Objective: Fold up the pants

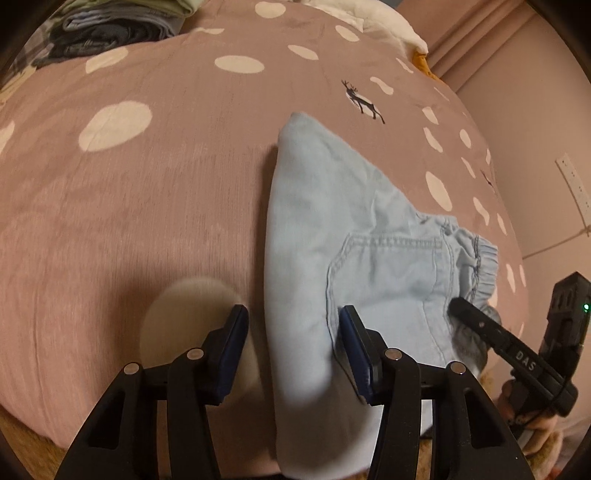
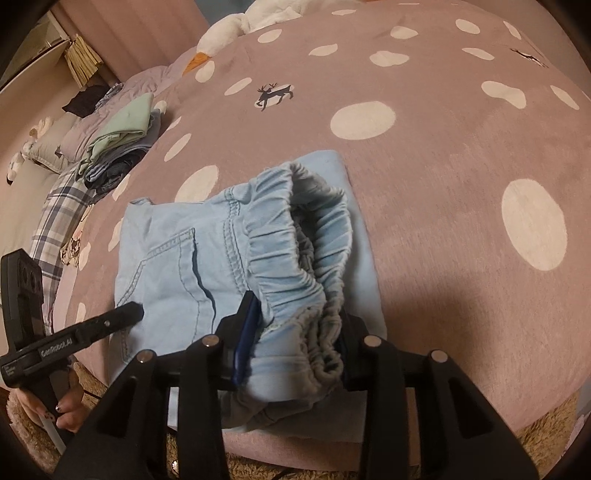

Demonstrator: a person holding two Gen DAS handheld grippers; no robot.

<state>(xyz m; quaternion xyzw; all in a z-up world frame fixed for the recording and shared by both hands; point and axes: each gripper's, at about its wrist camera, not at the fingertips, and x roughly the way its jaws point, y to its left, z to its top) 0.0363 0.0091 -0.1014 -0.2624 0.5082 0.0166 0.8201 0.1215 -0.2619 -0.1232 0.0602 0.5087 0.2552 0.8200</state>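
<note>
Light blue pants (image 1: 332, 236) lie folded on the pink dotted bedspread (image 1: 129, 206). My left gripper (image 1: 291, 314) is open, its jaws apart just above the folded edge of the pants, holding nothing. In the right wrist view the pants (image 2: 177, 266) show a back pocket and an elastic waistband (image 2: 295, 236). My right gripper (image 2: 295, 310) has its jaws on either side of the bunched waistband; whether they press on it is unclear. The right gripper (image 1: 480, 321) shows at the right in the left wrist view. The left gripper (image 2: 129, 312) shows at the left in the right wrist view.
A stack of folded clothes (image 2: 122, 147) lies at the far side of the bed, also in the left wrist view (image 1: 110, 29). A white plush toy (image 2: 236, 22) lies beyond. A plaid cloth (image 2: 62, 206) hangs at the bed's left edge. A fluffy rug (image 2: 22, 424) lies below.
</note>
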